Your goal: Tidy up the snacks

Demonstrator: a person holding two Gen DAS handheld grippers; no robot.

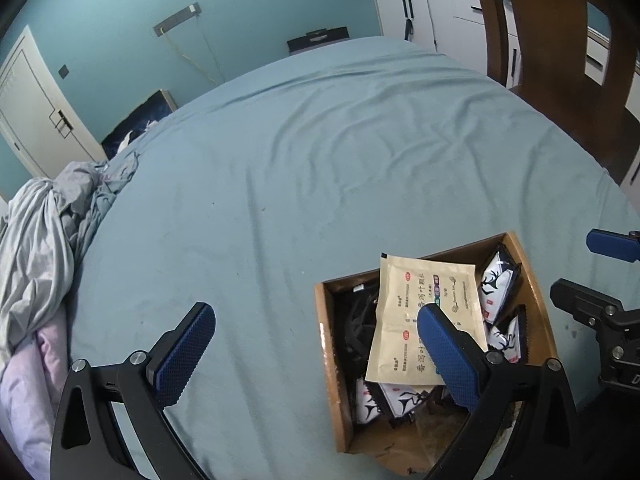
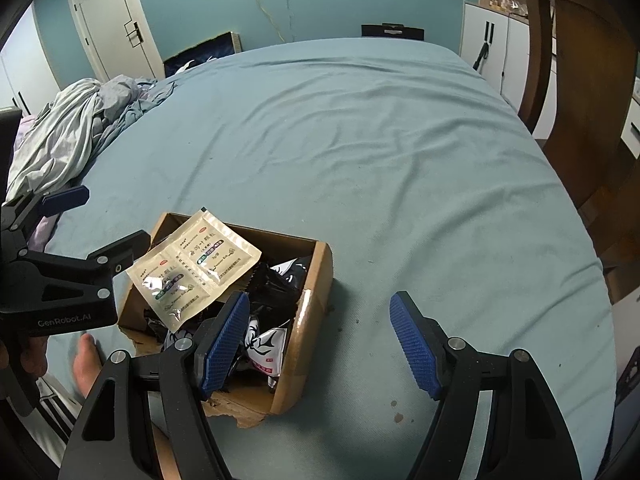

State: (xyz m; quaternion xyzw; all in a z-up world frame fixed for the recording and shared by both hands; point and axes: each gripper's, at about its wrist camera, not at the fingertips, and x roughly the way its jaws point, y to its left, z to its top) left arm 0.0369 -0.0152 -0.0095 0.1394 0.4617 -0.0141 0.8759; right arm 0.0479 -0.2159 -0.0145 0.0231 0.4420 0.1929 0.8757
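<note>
On the black body of the left gripper (image 2: 66,236), in the right wrist view, stands the brand "GenRobot.AI" in grey letters. The beige sachet (image 2: 192,268) in the cardboard box (image 2: 316,280) carries Chinese print and red round marks, too small to read surely.

A teal bedsheet (image 2: 360,152) covers the bed, lightly creased — a crumpled grey blanket (image 2: 68,128) is heaped at its far left edge. Beyond stand a white door (image 2: 108,20), white cabinets (image 1: 436,20) (small bottles on top) and a brown wooden chair (image 2: 580,80).
</note>
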